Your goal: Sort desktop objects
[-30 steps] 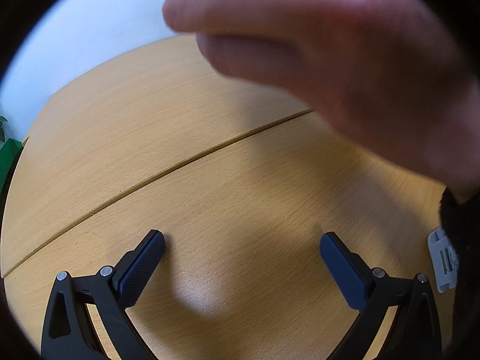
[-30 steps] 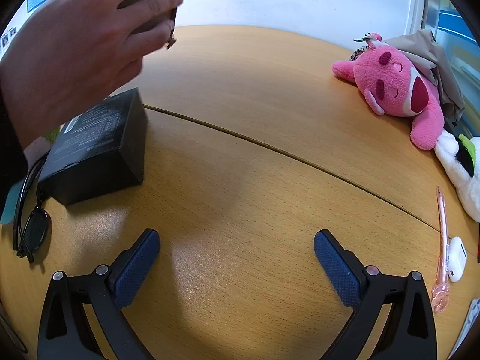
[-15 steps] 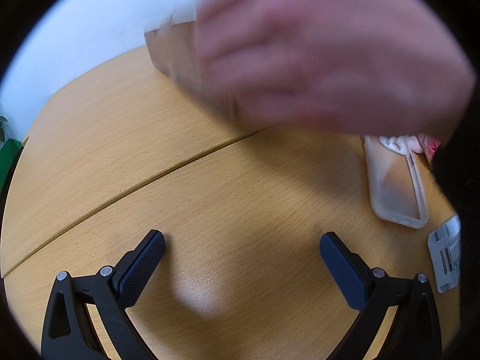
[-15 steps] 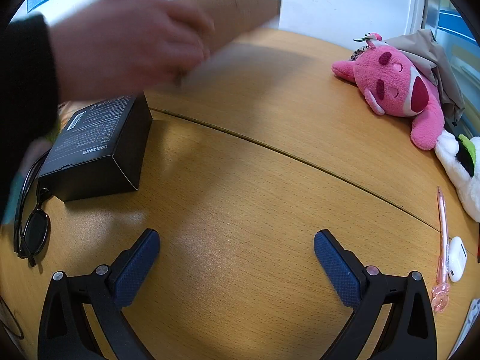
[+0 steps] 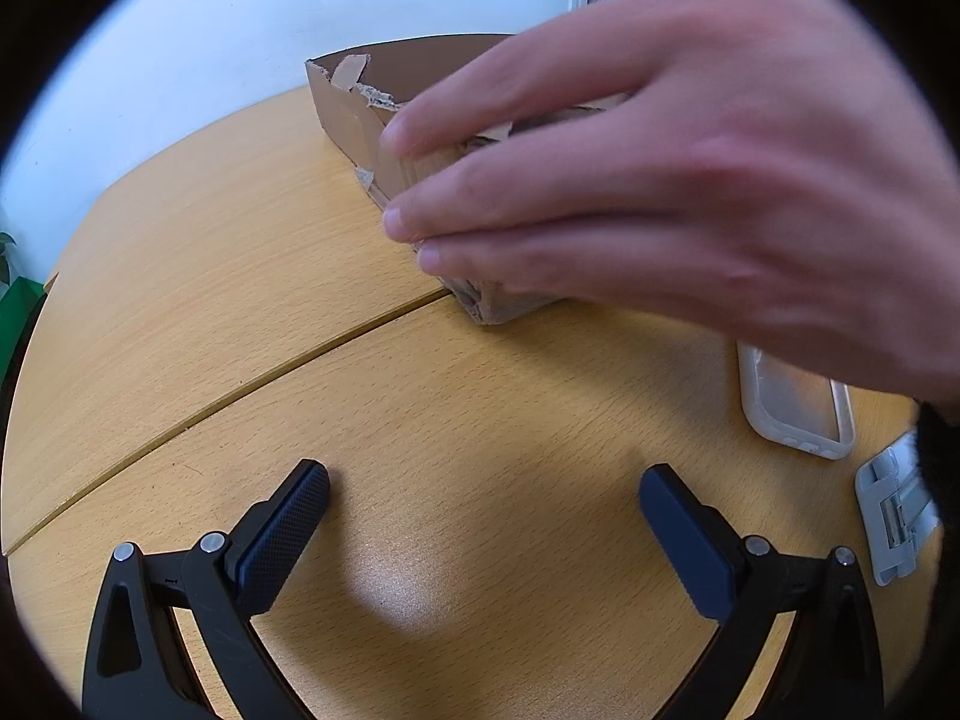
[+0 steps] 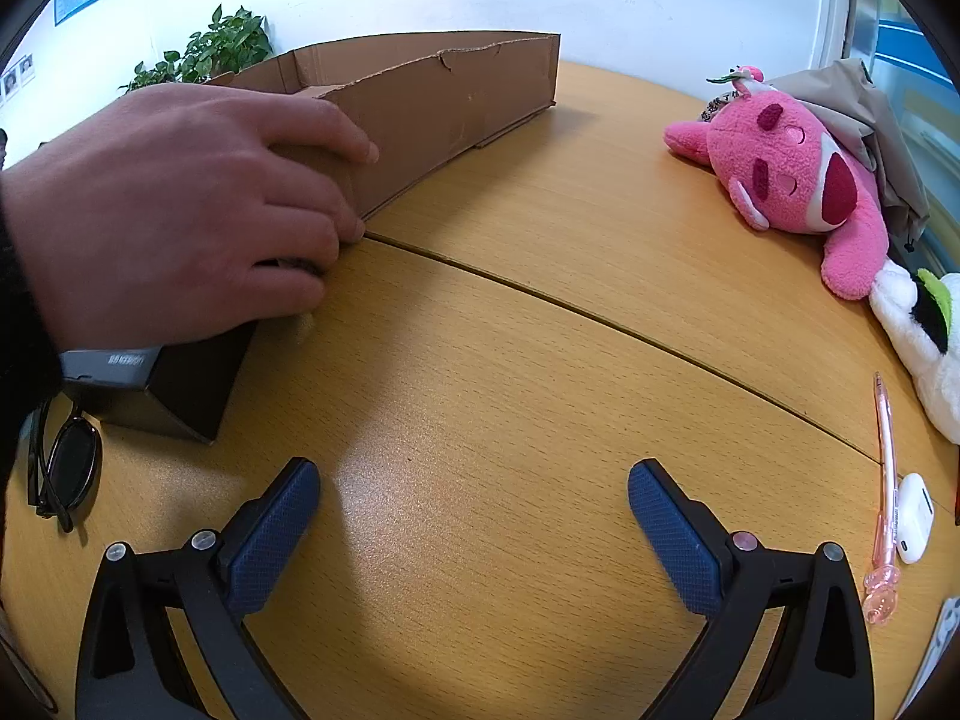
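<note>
A bare hand (image 6: pixel 174 210) holds a low open cardboard box (image 6: pixel 444 96) that rests on the wooden desk (image 6: pixel 510 390); the box (image 5: pixel 354 114) and hand (image 5: pixel 660 168) also show in the left wrist view. My left gripper (image 5: pixel 483 510) is open and empty above bare desk. My right gripper (image 6: pixel 474 510) is open and empty. In the right wrist view lie a black box (image 6: pixel 180 384), sunglasses (image 6: pixel 66 468), a pink plush (image 6: pixel 792 174), a white plush (image 6: pixel 924 336), a pink pen (image 6: pixel 885 492) and a white earbud case (image 6: pixel 915 516).
In the left wrist view a clear phone case (image 5: pixel 792 402) and a white clip-like part (image 5: pixel 894 516) lie at the right. A potted plant (image 6: pixel 216 48) stands behind the cardboard box. A seam (image 6: pixel 600 318) runs across the desk.
The hand has brought the cardboard box down from above and set it on the desk at the back. Both grippers have stayed still and open.
</note>
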